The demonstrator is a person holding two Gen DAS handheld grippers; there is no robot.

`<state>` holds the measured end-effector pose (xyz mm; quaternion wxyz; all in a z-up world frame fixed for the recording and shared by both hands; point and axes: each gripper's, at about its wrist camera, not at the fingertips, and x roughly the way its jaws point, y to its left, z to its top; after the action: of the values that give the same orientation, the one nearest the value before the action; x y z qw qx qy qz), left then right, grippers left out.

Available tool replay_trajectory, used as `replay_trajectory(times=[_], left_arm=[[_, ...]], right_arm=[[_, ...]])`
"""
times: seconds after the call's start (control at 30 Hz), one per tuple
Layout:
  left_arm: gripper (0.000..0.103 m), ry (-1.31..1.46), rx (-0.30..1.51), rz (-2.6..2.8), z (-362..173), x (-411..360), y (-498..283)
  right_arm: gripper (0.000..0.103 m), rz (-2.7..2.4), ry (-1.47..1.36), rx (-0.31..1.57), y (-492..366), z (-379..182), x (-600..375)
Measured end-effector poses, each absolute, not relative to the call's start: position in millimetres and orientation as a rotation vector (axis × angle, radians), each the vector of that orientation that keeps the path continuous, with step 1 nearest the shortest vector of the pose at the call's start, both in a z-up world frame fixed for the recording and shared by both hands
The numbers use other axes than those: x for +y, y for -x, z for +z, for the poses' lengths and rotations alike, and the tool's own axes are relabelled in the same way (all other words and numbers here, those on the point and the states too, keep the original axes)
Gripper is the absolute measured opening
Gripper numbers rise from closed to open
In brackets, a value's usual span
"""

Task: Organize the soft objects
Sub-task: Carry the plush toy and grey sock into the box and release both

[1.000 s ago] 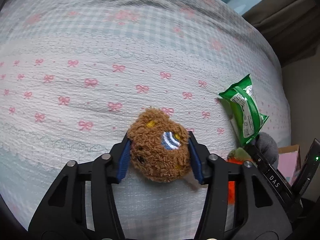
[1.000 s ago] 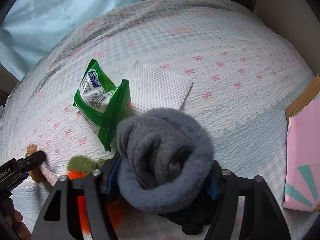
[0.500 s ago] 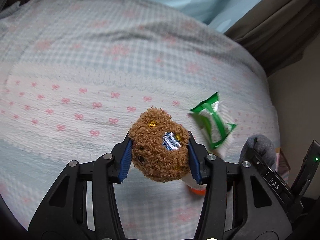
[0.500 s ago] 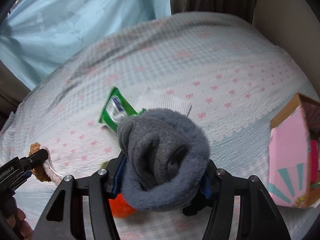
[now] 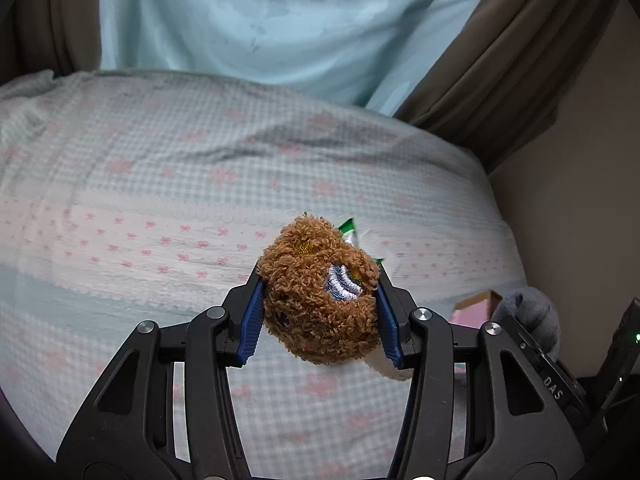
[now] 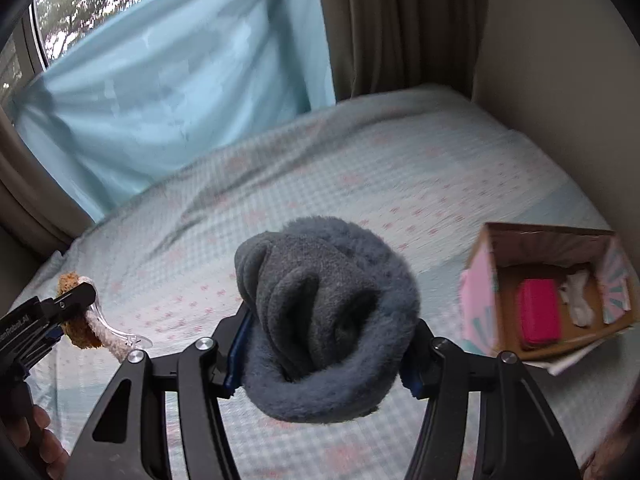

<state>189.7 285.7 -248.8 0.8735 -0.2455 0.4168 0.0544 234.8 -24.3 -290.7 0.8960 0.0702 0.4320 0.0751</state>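
Note:
My left gripper (image 5: 320, 316) is shut on a curly brown plush toy (image 5: 316, 292) and holds it above the bed. My right gripper (image 6: 324, 344) is shut on a rolled grey fleece sock (image 6: 324, 312), also held above the bed. The brown plush (image 6: 78, 320) and the left gripper (image 6: 60, 312) show at the left of the right wrist view. The grey sock (image 5: 532, 312) shows at the right of the left wrist view. A green packet (image 5: 347, 229) peeks out behind the plush.
An open pink cardboard box (image 6: 480, 300) stands on the bed (image 6: 360, 168) to the right, holding a pink item (image 6: 538, 312) and a white item (image 6: 578, 296). A light blue curtain (image 5: 280, 20) and brown drapes (image 5: 500, 60) hang behind the bed.
Both grippers have risen from the bed with their objects. The green packet, the white cloth and the orange toy have dropped out of view, and the box's open inside has come into view.

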Motion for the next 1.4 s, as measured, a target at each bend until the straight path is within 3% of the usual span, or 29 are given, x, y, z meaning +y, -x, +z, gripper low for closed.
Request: replay_trajectory(times=[0.4, 0.73, 1.03, 1.4], left_arm=[[0.045, 0.504, 0.756, -0.036, -159.8, 202.4, -168.3], [0.045, 0.467, 0.748, -0.159, -131.4, 71.3, -185.9], [0.045, 0.455, 0.825, -0.168, -159.2, -62.3, -234.0], [0.045, 0.330, 1.045, -0.159, -257.3, -182.7, -295.7]], right_arm=[[0.056, 0.069, -0.168, 0.779, -171.0, -189.5, -112.6], [0.056, -0.018, -0.202, 0.760, -167.0, -167.2, -227.5], [0.056, 0.004, -0.181, 0.836, -213.6, -190.1, -335.3], [0.056, 0.071, -0.183, 1.015, -276.8, -282.2, -403.7]])
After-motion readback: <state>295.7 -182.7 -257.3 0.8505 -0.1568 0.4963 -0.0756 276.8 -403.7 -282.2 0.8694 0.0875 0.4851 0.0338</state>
